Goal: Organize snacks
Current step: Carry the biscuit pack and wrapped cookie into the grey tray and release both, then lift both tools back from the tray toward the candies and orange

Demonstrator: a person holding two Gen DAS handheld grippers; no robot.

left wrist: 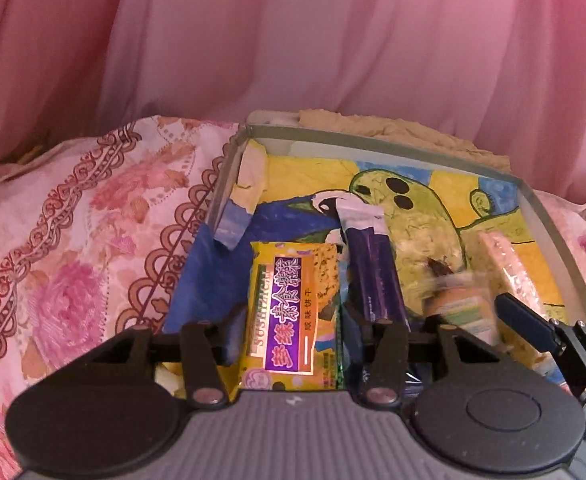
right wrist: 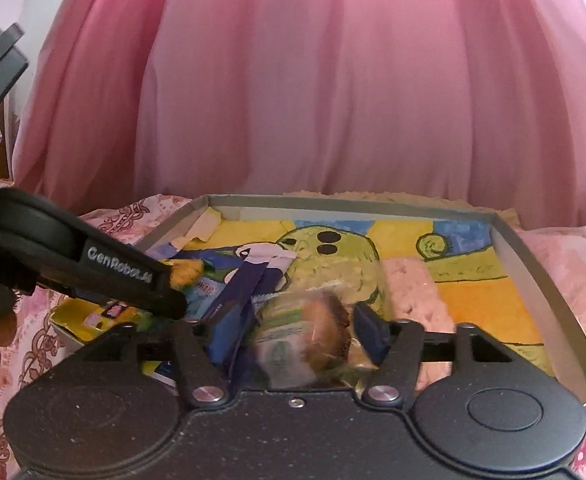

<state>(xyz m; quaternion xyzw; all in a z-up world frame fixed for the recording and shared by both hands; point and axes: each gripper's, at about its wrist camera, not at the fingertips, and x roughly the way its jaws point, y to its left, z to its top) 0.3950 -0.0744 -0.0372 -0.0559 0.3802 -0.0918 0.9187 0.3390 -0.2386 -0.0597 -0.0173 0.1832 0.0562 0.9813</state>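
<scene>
Yellow foil on the rectangular biscuit packet (left wrist: 293,312), with its purple label band, fills the gap of the left gripper (left wrist: 291,336), whose jaws pinch it from both sides; the packet's long axis runs straight away from the camera, its far end pointing toward the back wall of the shallow grey cardboard tray (left wrist: 373,145). Just to its right a dark purple stick-shaped wrapper (left wrist: 375,276) lies in the tray, also lengthwise and leaning slightly left at its far end. The right gripper (right wrist: 289,336) closes its jaws on a blurred clear-wrapped bun (right wrist: 309,336) low inside the tray, beside a pale pink wrapped bar (right wrist: 413,292). The tray's painted yellow and blue lining (right wrist: 473,296) shows beneath. A floral pink bedspread (left wrist: 73,240) lies around the tray.
</scene>
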